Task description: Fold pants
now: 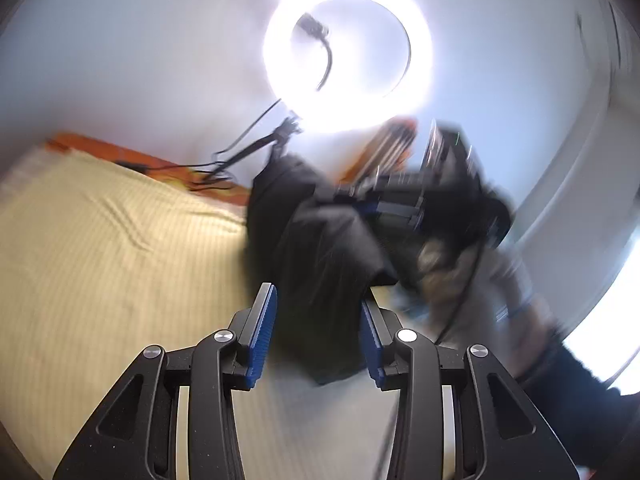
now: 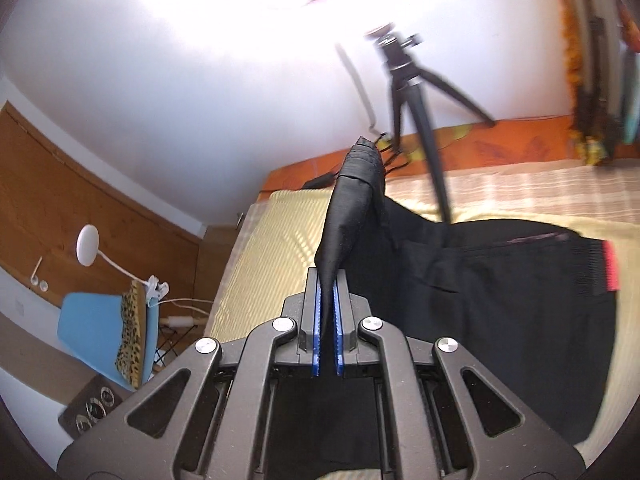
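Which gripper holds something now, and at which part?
The right gripper is shut on a pinched fold of the black pants. The left gripper stands open, pressing on nothing.

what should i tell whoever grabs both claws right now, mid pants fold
Left claw: open, pads apart, black fabric between them but not pinched.
Right claw: shut on a bunched fold of the black pants, lifted off the bed.
Pants: mostly spread on the yellow striped bedcover, waistband with its red tab to the right in the right wrist view. A tripod stands on the bed behind them.
Done: one section raised for a fold.
Left: regrip with the left claw if needed, carry the fold over, lay it flat, finish the remaining folds.
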A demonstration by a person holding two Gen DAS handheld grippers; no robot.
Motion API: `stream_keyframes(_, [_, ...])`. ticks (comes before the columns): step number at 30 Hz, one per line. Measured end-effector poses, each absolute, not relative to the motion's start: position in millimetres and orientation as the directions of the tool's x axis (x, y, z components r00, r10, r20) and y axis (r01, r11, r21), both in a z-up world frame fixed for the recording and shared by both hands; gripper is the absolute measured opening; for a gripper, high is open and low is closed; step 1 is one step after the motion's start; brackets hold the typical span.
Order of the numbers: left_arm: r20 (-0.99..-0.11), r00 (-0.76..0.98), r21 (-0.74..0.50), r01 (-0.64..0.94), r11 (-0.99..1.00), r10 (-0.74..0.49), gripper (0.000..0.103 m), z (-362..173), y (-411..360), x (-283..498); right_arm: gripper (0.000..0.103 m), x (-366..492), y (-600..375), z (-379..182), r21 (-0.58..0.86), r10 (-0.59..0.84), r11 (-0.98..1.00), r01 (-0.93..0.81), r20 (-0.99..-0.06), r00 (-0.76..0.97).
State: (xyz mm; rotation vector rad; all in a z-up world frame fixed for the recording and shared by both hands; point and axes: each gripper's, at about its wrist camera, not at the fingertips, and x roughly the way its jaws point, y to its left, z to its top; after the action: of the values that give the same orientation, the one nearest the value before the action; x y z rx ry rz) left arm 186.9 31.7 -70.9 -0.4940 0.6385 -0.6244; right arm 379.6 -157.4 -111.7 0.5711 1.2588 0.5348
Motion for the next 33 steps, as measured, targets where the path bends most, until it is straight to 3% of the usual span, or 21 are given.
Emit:
stream_keyframes(6, [-0.427, 0.657, -0.527, 0.377, 0.762, -0.621, 0.039, -75, 14, 202, 0.006, 374, -201, -121, 0.653, 0.636, 0.757, -0.012, -0.733, 0.240])
stream_keyframes(14, [-0.288, 0.657, -0.595, 0.447, 0.668, -0.696, 0.039, -58, 15, 235, 0.006, 371, -260, -134, 0.626, 0.592, 0.778, 0.049, -0.758, 0.274])
stream_keyframes(17, [-0.375, 0.683, -0.507, 0.415, 0.756, -0.627, 0.039, -60, -1, 245, 0.006, 368, -278, -142, 0.608, 0.569, 0.791, 0.075, -0.775, 0.274])
stream_keyframes(22, [-0.532, 0.582, -0.433, 0.437, 0.788, -0.615, 0.039, -105, -56, 261, 0.006, 358, -304, -164, 0.573, 0.532, 0.812, 0.109, -0.804, 0.264])
stream_keyframes(33, [-0.741, 0.450, -0.213, 0.546, 0.810, -0.498, 0.039, -164, -141, 259, 0.006, 351, -335, -215, 0.504, 0.469, 0.853, 0.137, -0.854, 0.223])
